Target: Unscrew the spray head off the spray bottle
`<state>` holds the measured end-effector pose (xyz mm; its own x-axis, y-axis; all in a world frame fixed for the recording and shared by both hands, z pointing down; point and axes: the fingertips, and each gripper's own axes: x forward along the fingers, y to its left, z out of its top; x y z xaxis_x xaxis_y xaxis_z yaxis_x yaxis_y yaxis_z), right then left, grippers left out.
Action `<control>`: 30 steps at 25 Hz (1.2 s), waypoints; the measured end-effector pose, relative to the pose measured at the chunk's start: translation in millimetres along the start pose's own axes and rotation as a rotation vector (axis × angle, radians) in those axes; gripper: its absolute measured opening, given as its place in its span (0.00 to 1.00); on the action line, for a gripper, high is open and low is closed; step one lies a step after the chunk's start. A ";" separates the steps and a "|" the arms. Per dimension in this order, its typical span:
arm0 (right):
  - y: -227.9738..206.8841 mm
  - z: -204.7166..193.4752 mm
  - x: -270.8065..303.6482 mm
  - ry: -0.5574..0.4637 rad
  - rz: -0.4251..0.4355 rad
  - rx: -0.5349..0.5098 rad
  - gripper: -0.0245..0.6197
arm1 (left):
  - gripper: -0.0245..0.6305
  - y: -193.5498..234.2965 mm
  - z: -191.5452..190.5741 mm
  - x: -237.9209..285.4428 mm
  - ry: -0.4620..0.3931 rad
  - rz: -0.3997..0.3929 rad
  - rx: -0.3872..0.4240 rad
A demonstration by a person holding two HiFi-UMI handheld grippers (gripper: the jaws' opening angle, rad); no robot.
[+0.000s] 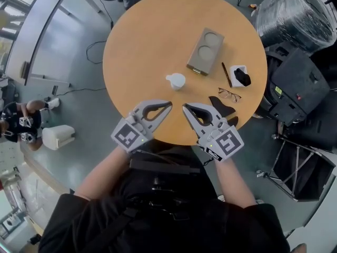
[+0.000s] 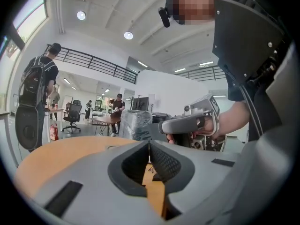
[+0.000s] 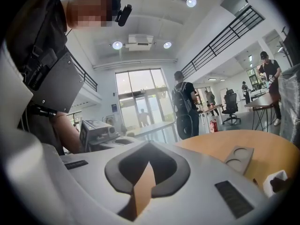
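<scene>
Near the middle of the round wooden table point(image 1: 142, 46) is the white spray bottle point(image 1: 176, 80). The head view sees it from above, so mostly its white top shows. It seems to stand upright, with its long axis going up toward the camera, and its short nozzle points to the left of the picture. Nothing touches it.

Just below the bottle in the head view, over the near edge of the table, are the two grippers. The left gripper point(image 1: 169, 105) and the right gripper point(image 1: 184, 107) point toward each other at an angle, with their tips near each other but apart from the bottle. The left gripper view shows its two jaws pressed together with nothing between them, only the table surface behind. The right gripper view shows the same: the jaws meet, and the gripper is empty.

Behind the bottle lies a brown cardboard cup tray point(image 1: 205, 50) with two round hollows; it also shows in the right gripper view. To the right of the tray are a dark pen point(image 1: 226, 74) and a small white box point(image 1: 241, 76) with something black in it. A pair of glasses point(image 1: 229, 94) lies nearer to the right gripper, and beside them is a black object point(image 1: 221, 105) that cannot be told.
</scene>
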<state>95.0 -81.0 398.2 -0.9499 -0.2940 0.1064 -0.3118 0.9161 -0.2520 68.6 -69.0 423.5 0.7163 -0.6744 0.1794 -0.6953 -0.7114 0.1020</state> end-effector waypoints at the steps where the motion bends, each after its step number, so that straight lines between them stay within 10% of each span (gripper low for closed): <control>1: -3.8 -3.6 2.3 0.001 0.000 0.006 0.04 | 0.05 4.0 -5.0 1.9 -0.001 0.009 -0.001; 30: -116.0 -222.7 68.4 0.053 -0.125 0.120 0.04 | 0.14 117.3 -265.1 80.1 0.103 0.186 -0.050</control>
<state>71.4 -146.7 648.9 -0.9018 -0.3862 0.1937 -0.4312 0.8333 -0.3460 28.8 -154.0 709.2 0.5672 -0.7676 0.2985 -0.8189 -0.5642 0.1052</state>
